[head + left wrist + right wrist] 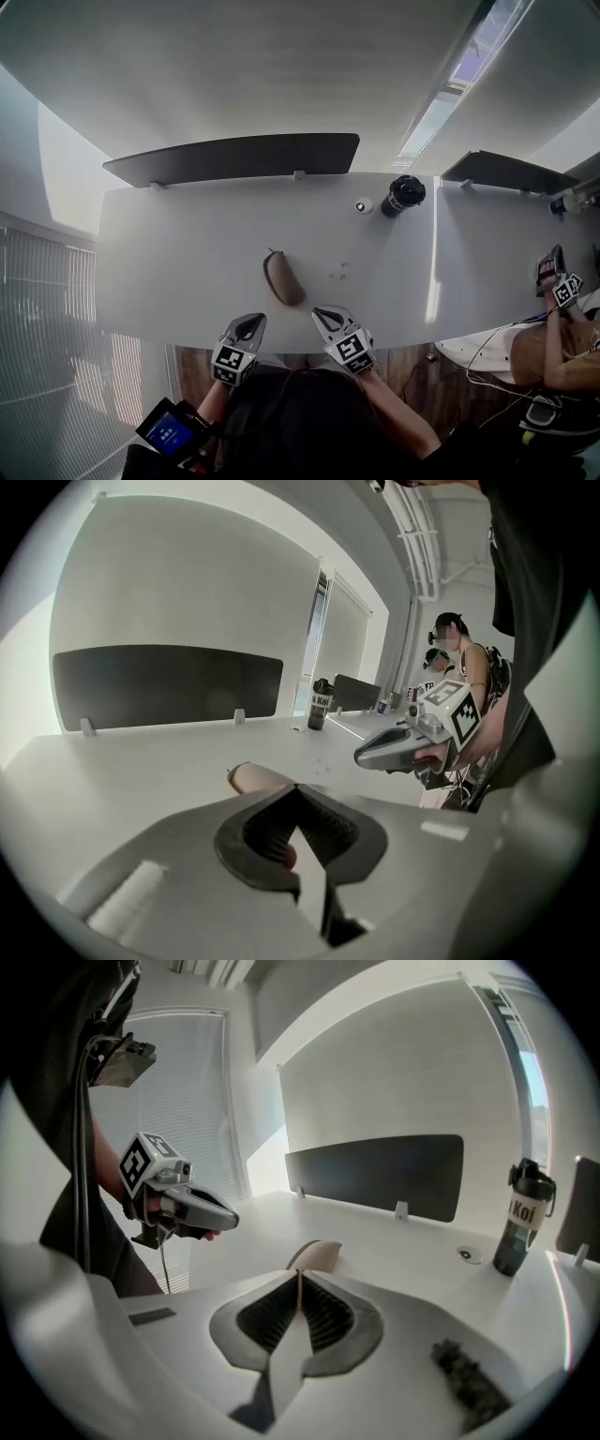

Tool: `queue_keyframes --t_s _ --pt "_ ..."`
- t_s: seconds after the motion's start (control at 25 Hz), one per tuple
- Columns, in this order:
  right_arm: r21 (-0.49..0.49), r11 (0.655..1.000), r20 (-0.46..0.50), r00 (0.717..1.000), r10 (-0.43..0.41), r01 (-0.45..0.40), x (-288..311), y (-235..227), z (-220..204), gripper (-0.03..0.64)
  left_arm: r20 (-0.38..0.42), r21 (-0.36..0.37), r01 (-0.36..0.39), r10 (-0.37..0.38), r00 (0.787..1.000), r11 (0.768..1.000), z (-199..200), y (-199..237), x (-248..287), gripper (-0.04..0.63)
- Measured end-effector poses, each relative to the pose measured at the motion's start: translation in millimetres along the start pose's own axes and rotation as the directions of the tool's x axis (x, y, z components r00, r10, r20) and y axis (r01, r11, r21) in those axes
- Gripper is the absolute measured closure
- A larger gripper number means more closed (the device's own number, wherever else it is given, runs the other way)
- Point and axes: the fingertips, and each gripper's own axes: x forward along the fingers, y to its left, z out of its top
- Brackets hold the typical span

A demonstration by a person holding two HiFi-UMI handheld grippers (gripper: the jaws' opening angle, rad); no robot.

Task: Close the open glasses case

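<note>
Glasses case [283, 278] lies flat on the white table [187, 253], a little ahead of your two grippers and between them, touching neither. Your left gripper [249, 324] hovers over the table's near edge with the case ahead and to its right, jaws pressed together on nothing. Your right gripper [324, 317] sits beside it, the case ahead and to its left, its jaws also narrowed to a close with nothing between them. From above the case reads as one slim brown oblong; whether its lid is fully seated cannot be told. Farther beyond the right gripper stand a small round cap [364, 206] and a dark bottle [404, 195], and past them a dark partition [234, 157] runs along the table's far edge.

The risk from here is probably the smooth tabletop: if you press the lid with one closed tip and leave the body unbraced, the case may skid or spin away from you. An off-centre push could leave the lid ajar at one end.
</note>
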Motion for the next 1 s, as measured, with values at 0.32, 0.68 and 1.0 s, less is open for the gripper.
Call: queue_keyframes --t_s 0.32,0.68,1.0 --pt "0.006 0.999 0.142 0.989 -0.041 0.04 -60.0 35.8 0.1 0.607 0.104 0.02 -0.031 0.029 0.994 0.999 0.3 -63.2 -45.1 0.588" --pt "-0.022 0.982 0.214 0.96 -0.181 0.189 -109.1 133.7 13.9 0.611 0.279 0.051 -0.031 0.016 0.96 0.998 -5.4 -83.3 -136.1 0.588" --pt "-0.045 0.935 0.251 0.91 -0.329 0.351 -161.8 198.0 43.3 0.611 0.367 0.22 0.047 -0.128 0.922 0.974 -0.2 -128.8 -200.7 0.588"
